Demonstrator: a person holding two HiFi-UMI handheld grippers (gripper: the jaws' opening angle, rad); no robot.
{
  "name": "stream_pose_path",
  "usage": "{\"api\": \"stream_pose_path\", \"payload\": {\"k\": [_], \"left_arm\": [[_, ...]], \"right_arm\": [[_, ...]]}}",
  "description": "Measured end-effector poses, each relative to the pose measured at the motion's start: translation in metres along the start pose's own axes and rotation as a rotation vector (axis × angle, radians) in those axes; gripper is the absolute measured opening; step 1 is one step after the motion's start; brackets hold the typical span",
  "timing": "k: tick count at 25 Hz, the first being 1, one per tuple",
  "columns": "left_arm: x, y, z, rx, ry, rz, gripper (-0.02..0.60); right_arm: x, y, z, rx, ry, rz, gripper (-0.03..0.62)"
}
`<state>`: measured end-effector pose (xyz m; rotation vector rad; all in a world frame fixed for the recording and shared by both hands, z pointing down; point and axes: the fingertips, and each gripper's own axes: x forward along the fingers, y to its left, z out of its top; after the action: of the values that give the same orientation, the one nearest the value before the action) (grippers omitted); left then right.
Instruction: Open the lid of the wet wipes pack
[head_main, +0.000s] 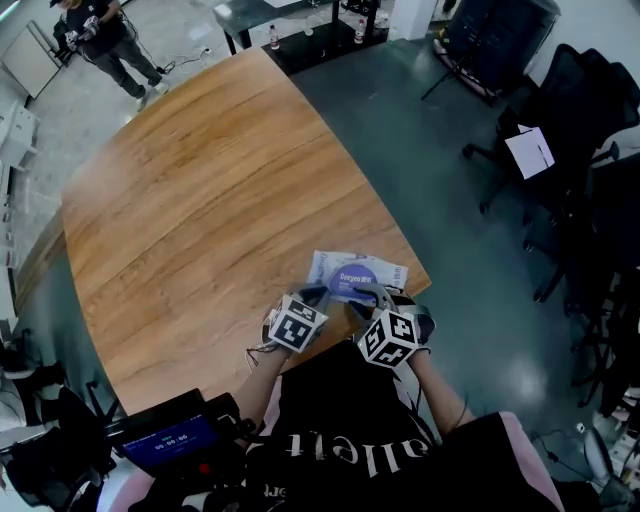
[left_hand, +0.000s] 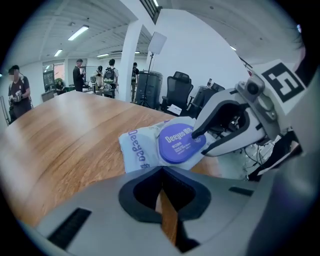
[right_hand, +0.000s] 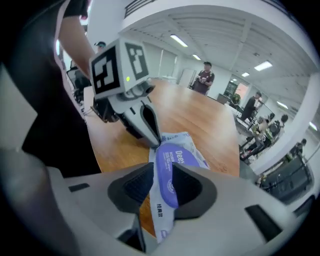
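The wet wipes pack (head_main: 358, 272) lies flat on the wooden table (head_main: 200, 220), close to its near right edge. It is pale blue-white with a round purple lid (left_hand: 179, 143). My right gripper (right_hand: 162, 172) is shut on the pack's near end, and the lid shows between its jaws. From the left gripper view, one finger of the right gripper (left_hand: 202, 142) rests on the lid's rim and the other lies lower, beside the pack. My left gripper (left_hand: 161, 170) is shut with nothing held. Its tip (right_hand: 156, 141) touches the pack's edge by the lid.
The table's right edge (head_main: 415, 262) runs just past the pack, with grey floor beyond. Black office chairs (head_main: 570, 120) stand at the right. A person (head_main: 100, 40) stands far off at the top left. A black device with a blue display (head_main: 165, 438) sits near my body.
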<state>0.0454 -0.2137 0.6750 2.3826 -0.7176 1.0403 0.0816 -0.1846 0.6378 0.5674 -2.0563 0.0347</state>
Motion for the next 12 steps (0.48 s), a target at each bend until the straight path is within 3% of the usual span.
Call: {"api": "stream_pose_path", "payload": {"k": [9,12], "left_arm": [[0.004,-0.003,-0.001,-0.015,0.009,-0.02,0.002],[0.004,-0.006,0.0,0.003,0.012,-0.028,0.002]], "right_arm": [[0.019,0.0,-0.003,-0.144,0.026,-0.007,0.101],[0.018,-0.002,-0.005,-0.121,0.01,-0.017,0.101]]}}
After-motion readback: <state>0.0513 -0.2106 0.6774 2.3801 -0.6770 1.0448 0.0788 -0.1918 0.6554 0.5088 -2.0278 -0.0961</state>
